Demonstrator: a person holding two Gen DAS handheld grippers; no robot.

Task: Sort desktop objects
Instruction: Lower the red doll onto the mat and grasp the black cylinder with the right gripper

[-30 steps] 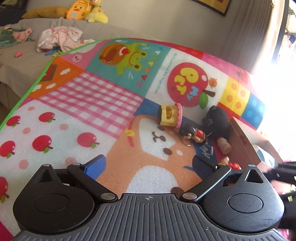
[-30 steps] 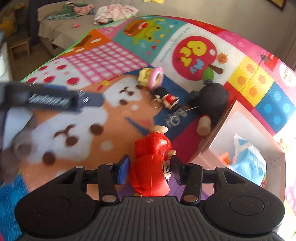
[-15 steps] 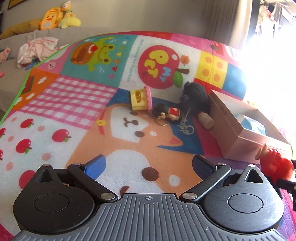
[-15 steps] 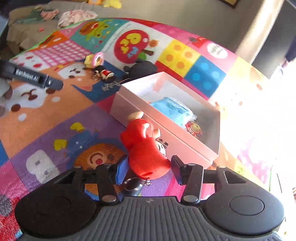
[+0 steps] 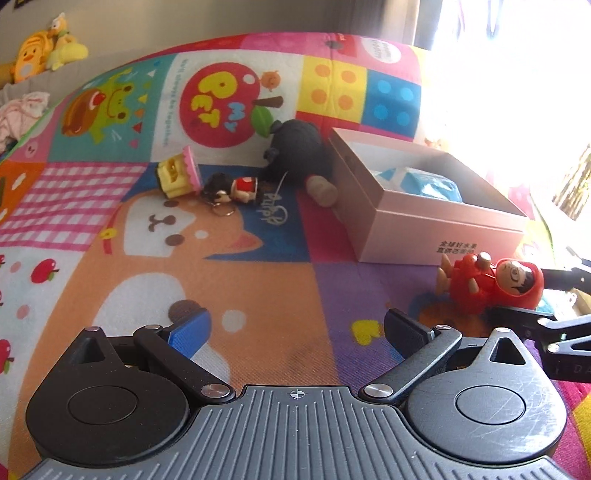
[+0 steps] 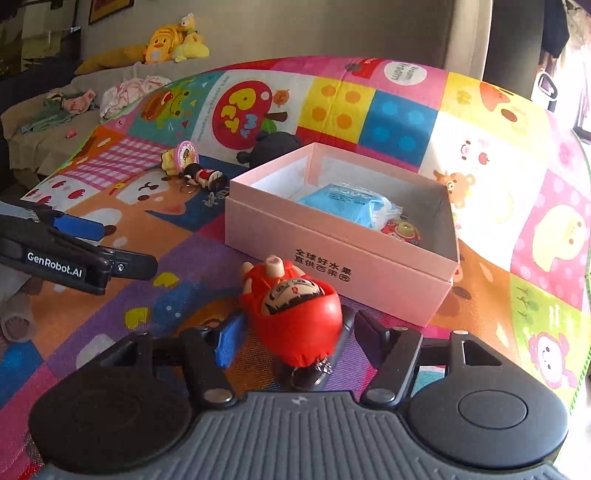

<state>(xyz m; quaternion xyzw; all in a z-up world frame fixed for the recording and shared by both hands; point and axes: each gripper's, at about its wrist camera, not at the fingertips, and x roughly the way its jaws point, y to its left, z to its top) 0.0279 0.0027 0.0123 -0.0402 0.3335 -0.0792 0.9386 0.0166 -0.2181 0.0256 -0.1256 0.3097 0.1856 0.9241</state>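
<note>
A home living room: cartoon play mat (image 6: 388, 122) underfoot, sofa (image 6: 44, 125) at ten o'clock, plush toys (image 6: 173, 40) on it.

Harsh daylight from 2 o'clock blows out the left wrist view's right side, glare washing the mat (image 5: 258, 280) there. Right wrist view is evener, dim wall (image 6: 295, 29) at 12 o'clock. Fisheye bends all edges; focus mostly sharp.

Between the right tool's (image 6: 291, 338) opening matt black plastic arms lies a red figure (image 6: 295, 314) of glossy, smooth plastic, its pads off it. Just beyond it stands a pink box (image 6: 332, 266) of matt card. The play mat (image 6: 480, 147) looks faintly textured with a soft sheen. Left tool (image 5: 295, 328): matt ribbed plastic, metal rivets
</note>
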